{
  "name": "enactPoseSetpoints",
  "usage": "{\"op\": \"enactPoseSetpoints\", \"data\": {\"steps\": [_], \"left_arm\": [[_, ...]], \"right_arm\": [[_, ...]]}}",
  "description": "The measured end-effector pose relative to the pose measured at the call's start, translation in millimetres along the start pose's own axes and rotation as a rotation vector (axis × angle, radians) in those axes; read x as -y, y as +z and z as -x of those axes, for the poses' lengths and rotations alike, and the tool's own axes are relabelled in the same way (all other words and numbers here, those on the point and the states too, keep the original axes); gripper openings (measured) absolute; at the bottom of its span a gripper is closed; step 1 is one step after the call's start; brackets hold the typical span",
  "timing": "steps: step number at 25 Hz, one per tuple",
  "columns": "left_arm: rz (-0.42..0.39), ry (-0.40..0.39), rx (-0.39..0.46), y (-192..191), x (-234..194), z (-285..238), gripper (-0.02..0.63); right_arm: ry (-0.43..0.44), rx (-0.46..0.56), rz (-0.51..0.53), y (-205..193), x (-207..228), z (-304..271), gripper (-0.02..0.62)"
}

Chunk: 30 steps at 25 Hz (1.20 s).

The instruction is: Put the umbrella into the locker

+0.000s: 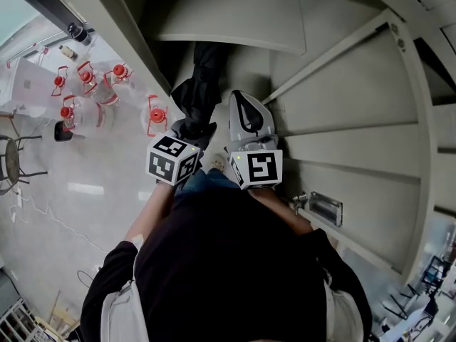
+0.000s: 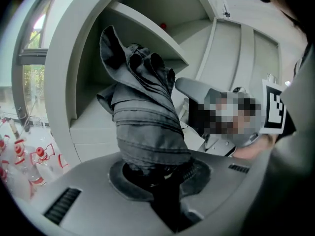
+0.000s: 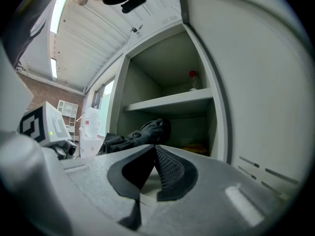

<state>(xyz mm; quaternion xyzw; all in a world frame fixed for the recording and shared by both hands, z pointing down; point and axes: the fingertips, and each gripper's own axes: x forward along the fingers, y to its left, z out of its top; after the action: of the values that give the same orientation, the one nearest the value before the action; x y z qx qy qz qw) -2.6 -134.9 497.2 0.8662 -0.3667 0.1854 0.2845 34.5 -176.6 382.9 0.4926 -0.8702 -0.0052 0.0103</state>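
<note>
Firstly, the head view. One umbrella [image 1: 201,84], folded, dark grey to black, with its fabric gathered in loose pleats, points away from the person into the open locker [image 1: 342,120]. Its far end lies under the one shelf [image 1: 235,20]. The left tool [image 1: 191,130] holds the near end. The right tool [image 1: 242,102] sits just beside the umbrella, on its right. There are two cubes [image 1: 173,159], one on each tool. Five red-capped bottles [image 1: 85,73] stand on the floor [image 1: 71,205] to the left of the locker.

Next, the left gripper view. The left tool [image 2: 152,176] is clamped on the umbrella [image 2: 142,117]. A dark stem sits between the pads and the bunched fabric rises straight out of them. The fabric shows stitched bands, folded ribs and one loose flap at the top. The top end lies in front of the compartment below the shelf [image 2: 147,28]. The right tool shows at the right, partly masked.

Lastly, the right gripper view. The right tool [image 3: 155,149] has its pads pressed together at the tips, with nothing between them. Beyond them the umbrella [image 3: 142,132] reaches from the left into the lower compartment, under the shelf [image 3: 167,102]. One red-capped bottle [image 3: 195,80] stands on that shelf. One yellow item [image 3: 197,146] lies at the back of the lower compartment, too small to identify.
</note>
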Motion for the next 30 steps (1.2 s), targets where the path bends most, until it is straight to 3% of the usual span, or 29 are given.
{"op": "enactPoseSetpoints", "data": {"steps": [11, 20, 25, 30], "left_arm": [[0.065, -0.04, -0.073, 26, -12, -19, 0.08], [0.185, -0.115, -0.148, 23, -18, -32, 0.092], [0.246, -0.178, -0.138, 23, -13, -33, 0.115], [0.292, -0.238, -0.131, 28, -6, -33, 0.206]], "right_arm": [[-0.034, 0.005, -0.001, 6, 3, -10, 0.003], [-0.089, 0.004, -0.026, 11, 11, -20, 0.003], [-0.098, 0.001, -0.051, 10, 13, -22, 0.003], [-0.083, 0.008, -0.046, 11, 8, -26, 0.003]]}}
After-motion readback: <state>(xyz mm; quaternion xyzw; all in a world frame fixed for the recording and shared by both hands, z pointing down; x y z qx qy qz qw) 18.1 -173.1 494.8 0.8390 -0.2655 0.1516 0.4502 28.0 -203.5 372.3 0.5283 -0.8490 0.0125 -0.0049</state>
